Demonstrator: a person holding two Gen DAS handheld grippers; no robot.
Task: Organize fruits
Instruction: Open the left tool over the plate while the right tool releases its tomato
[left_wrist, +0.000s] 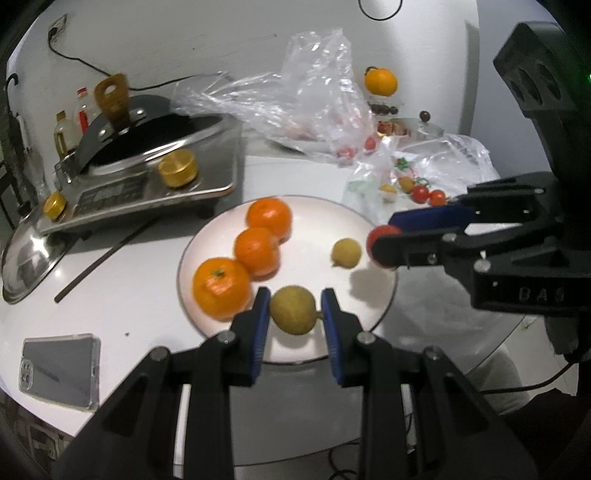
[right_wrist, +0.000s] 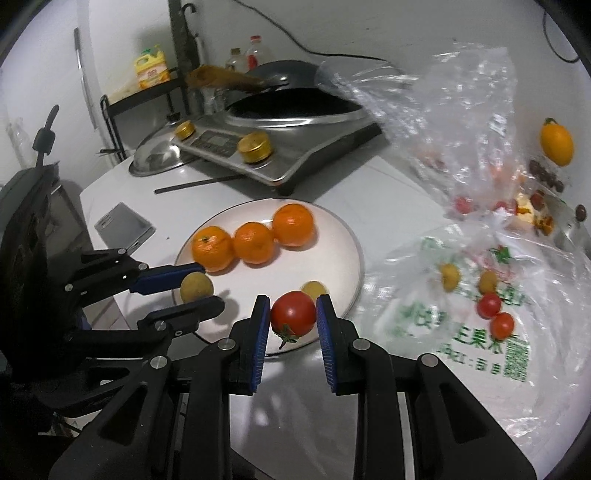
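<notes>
1. The left gripper (left_wrist: 293, 310) is squeezing a small, round, yellow-brown fruit (left_wrist: 293, 310) between its blue fingers (left_wrist: 258, 325). The fingers are clamped tight on it, so it is not dropping. It is hanging over the near edge of the round white plate (left_wrist: 314, 354).

2. The right gripper (right_wrist: 293, 314) is pinching a round red tomato with a green stem (right_wrist: 293, 313) the same way. Its fingers are clamped on both sides of it. It is also hanging over the near edge of the plate.

3. Both fruits are probably being carried to the plate, because the plate is where the sorted fruit is going.

4. Another small yellow fruit (left_wrist: 345, 253) is already sitting on the plate, just past the grippers.

5. Three round orange tangerines (left_wrist: 256, 251) are lying in a neat row on the far side of the plate. Like fruits are staying together.

6. Farther right, a crinkly clear plastic bag with green print (right_wrist: 461, 325) is lying flat on the white desk (left_wrist: 147, 295). More red and yellow fruits (right_wrist: 489, 304) are waiting on it.

7. A silver cooker with a black pan (left_wrist: 155, 173) is sitting at the back.
</notes>
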